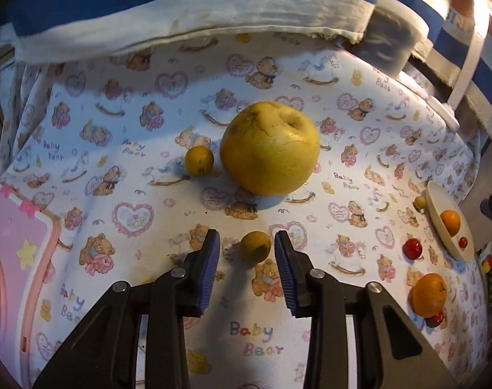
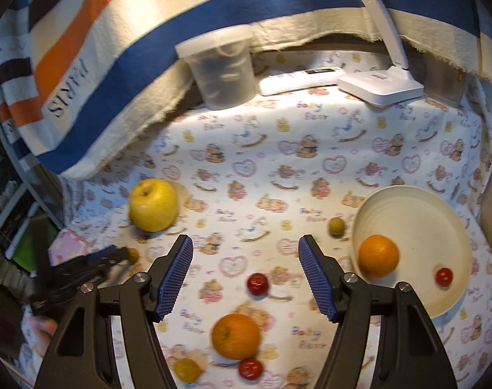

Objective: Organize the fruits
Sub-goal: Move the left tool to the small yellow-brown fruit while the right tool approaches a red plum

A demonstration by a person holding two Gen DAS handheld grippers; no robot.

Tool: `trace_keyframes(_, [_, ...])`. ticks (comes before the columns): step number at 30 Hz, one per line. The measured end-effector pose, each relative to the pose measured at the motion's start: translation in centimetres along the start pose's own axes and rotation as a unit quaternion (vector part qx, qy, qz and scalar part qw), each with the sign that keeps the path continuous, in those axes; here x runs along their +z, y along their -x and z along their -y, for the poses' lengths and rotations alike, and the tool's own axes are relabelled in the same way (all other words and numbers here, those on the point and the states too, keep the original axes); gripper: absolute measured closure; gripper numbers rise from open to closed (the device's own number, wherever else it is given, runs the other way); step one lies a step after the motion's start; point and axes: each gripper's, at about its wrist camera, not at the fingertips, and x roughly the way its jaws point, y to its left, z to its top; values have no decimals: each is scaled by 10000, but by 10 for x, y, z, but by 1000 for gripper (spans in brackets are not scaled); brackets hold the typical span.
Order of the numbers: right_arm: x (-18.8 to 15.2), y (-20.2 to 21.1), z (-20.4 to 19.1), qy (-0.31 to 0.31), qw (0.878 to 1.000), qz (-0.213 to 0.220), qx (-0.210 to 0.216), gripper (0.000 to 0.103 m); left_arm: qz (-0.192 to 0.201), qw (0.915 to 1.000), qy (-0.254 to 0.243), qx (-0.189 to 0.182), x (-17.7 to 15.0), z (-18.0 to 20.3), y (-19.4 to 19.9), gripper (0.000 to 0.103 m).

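1. The left claw (image 1: 247,253) points down at a small yellow-green fruit (image 1: 255,246). Its blue pads stand on either side with gaps showing, so the fruit sits on the tabletop (image 1: 213,308), framed for a pinch but not yet gripped.
2. The right claw (image 2: 246,274) hangs half open and empty above a red cherry tomato (image 2: 257,284) and an orange (image 2: 235,335), probably lining up its next pick.
3. The cream plate (image 2: 407,201) already holds an orange (image 2: 378,255) and a tomato (image 2: 443,276), so it seems to be the collecting spot.
4. The big yellow apple (image 1: 269,147) sits well apart from the plate.
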Motion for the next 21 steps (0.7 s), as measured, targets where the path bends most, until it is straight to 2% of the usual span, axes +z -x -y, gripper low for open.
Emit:
trace_keyframes(2, [-4,2,-2,79,9999,118,-37,34,77,10000,15,-23,0,0,2,69])
trace_keyframes(6, [-10,-6,7,64,9998,199,-51,34,162,9993,-274,171,-2,10,1,69])
trace_keyframes(8, [-13,-11,14,92,9998,175,-102,34,191,9994,-280,83,-2,12,2,67])
trace_keyframes(11, [-16,-15,20,256,9991,182,-272,40,260,9993,-244,101,-2,13,5,57])
trace_keyframes(13, [-16,-17,22,214,9994,167,-204,42,304,9991,-264,93,-2,14,7,53])
trace_keyframes(16, [-17,-20,20,222,9997,103,-47,44,331,9991,-222,175,-2,12,7,36])
trace_keyframes(21, [-21,-32,16,260,9996,-49,-81,45,267,9996,-25,107,0,5,6,35])
